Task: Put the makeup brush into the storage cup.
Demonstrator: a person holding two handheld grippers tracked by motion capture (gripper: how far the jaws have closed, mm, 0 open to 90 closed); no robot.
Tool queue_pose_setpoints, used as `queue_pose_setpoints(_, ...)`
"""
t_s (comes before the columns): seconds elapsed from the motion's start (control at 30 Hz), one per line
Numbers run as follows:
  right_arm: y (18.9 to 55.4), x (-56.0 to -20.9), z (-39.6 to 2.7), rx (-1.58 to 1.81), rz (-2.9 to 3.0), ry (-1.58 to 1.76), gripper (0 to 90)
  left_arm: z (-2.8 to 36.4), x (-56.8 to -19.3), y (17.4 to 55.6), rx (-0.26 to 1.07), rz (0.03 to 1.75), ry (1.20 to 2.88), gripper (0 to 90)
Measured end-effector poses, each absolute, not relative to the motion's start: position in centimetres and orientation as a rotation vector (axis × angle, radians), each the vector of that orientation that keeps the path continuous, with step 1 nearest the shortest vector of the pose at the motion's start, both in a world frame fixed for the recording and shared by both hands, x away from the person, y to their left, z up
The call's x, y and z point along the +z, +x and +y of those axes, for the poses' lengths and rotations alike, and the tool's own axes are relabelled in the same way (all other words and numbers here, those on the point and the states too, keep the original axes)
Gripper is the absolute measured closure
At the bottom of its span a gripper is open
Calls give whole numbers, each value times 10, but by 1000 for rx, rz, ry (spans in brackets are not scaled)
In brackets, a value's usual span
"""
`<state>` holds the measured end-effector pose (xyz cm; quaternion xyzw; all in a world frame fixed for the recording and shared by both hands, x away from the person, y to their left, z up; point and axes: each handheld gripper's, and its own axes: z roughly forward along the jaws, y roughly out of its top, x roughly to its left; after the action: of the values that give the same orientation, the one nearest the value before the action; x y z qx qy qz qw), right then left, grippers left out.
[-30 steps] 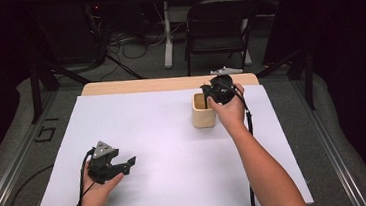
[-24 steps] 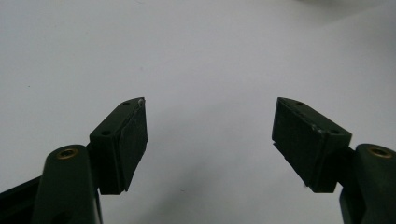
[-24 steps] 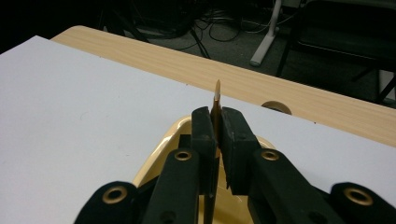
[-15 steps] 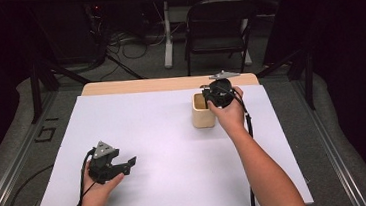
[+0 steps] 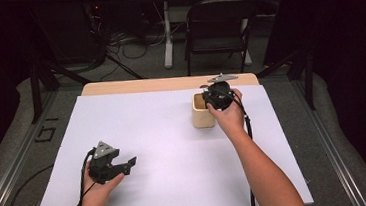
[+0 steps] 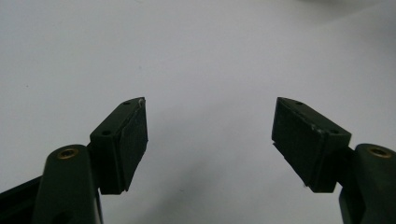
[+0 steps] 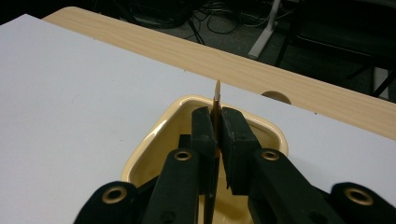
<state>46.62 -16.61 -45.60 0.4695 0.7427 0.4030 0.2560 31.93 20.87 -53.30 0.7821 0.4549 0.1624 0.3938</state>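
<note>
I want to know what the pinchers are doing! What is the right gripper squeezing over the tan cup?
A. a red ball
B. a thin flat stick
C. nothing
B: the right gripper has its jaws shut on a thin flat stick, just above the tan cup.

One beige cup (image 5: pixel 203 112), one thin flat stick (image 7: pixel 217 95), two grippers, one chair (image 5: pixel 219 27).
</note>
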Motion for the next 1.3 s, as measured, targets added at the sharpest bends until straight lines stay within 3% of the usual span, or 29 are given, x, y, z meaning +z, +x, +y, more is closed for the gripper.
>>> queue_pose_setpoints(0.13,465,-456,-166,1102,2024,1275,830,209,-533,319,414,1152,1989,272)
queue_pose_setpoints(0.37,459,-453,-165,1104,2005,1259,517,209,-533,319,414,1153,1987,272)
queue_pose_setpoints(0.53,458,-451,-167,1099,2024,1262,413,208,-533,319,418,1153,1985,272)
queue_pose_setpoints(1.3,442,-449,-165,1095,2033,1191,334,208,-533,319,416,1150,1979,271)
